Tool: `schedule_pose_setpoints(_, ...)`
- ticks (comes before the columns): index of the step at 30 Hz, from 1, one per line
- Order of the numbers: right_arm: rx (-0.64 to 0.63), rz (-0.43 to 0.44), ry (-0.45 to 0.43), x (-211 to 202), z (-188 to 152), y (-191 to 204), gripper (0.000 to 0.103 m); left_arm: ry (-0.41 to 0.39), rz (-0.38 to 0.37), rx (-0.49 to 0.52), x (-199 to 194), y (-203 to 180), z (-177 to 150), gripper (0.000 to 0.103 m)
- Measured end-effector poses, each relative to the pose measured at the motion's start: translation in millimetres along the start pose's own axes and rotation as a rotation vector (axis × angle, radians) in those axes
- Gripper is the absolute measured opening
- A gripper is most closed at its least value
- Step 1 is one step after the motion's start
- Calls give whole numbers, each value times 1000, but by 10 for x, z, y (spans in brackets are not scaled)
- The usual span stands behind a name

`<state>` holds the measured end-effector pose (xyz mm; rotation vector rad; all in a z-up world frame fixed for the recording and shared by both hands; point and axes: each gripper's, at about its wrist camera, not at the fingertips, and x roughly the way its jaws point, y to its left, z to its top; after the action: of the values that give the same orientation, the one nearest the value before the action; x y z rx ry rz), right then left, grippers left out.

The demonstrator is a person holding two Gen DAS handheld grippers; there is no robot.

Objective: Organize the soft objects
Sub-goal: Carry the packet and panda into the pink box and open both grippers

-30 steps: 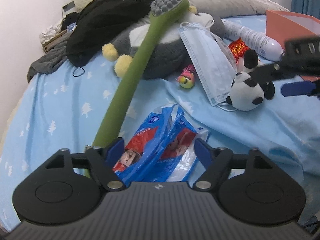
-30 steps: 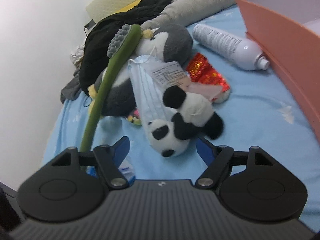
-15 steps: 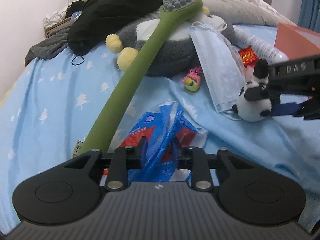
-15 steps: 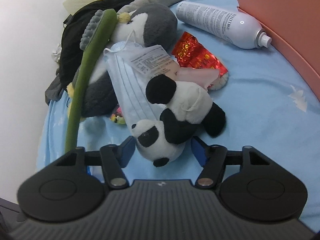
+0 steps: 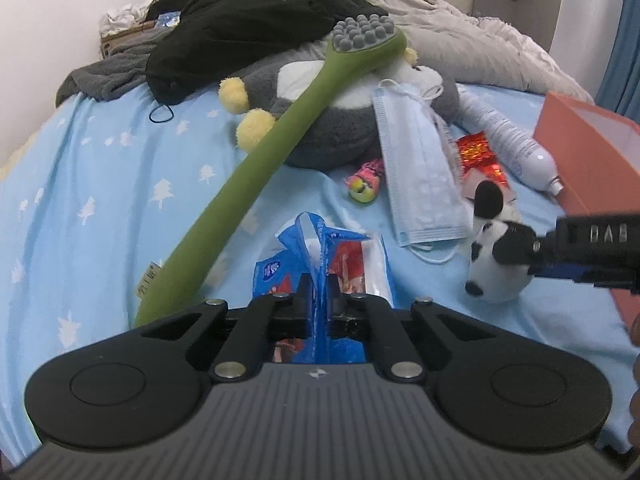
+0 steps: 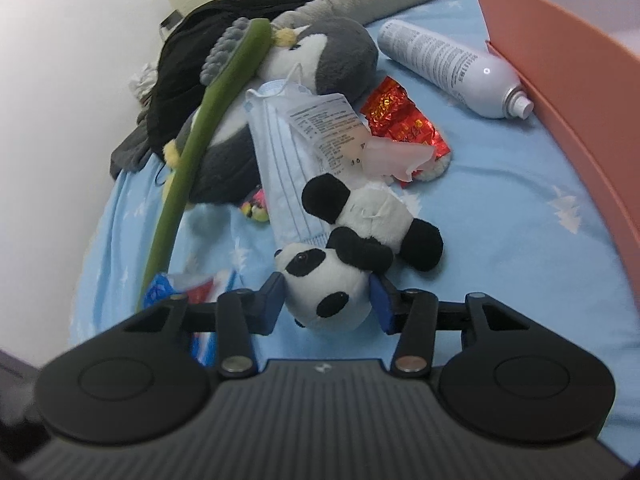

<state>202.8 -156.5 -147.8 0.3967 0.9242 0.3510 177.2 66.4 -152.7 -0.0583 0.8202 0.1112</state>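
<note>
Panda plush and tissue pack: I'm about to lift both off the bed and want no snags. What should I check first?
1. Left claw shut on the tissue pack: ok.
2. Right claw around the panda plush head: ok; firm squeeze: cannot tell.
3. Face mask clear of the panda: not ok, they overlap.
4. Green massager clear of the pack: cannot tell.
5. Orange box open: ok.

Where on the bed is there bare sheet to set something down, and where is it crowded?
Free: the blue sheet left of the green massager, below the black clothing; and the strip between the panda plush and the orange box. Crowded: the middle, where penguin plush, face mask, red wrapper and spray bottle overlap.
</note>
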Motion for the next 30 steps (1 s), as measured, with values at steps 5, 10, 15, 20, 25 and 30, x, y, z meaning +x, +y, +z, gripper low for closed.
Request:
schedule_pose_setpoints(5,-66,-5,-4,-216,-126,-23,49,17,-31,-57,-115,-42,1,7)
schedule_pose_setpoints(10,-107,-7,-22,-426,-190,-47,48,32,-61,-51,-221,-193,35,7)
schedule_pose_setpoints(15,-138,-10,-62,-659,-144,-62,47,5,-83,-42,-383,-365,145,7)
schedule_pose_setpoints(20,-184,-14,-103,-887,-41,-84,46,-8,-123,-47,-495,-538,310,7)
schedule_pose_setpoints(25,-231,-28,-149,-1105,102,-113,45,-8,-169,-46,-568,-704,514,7)
schedule_pose_setpoints(30,-284,-45,-224,-1401,332,-104,45,-48,-206,-27,-726,-908,812,7)
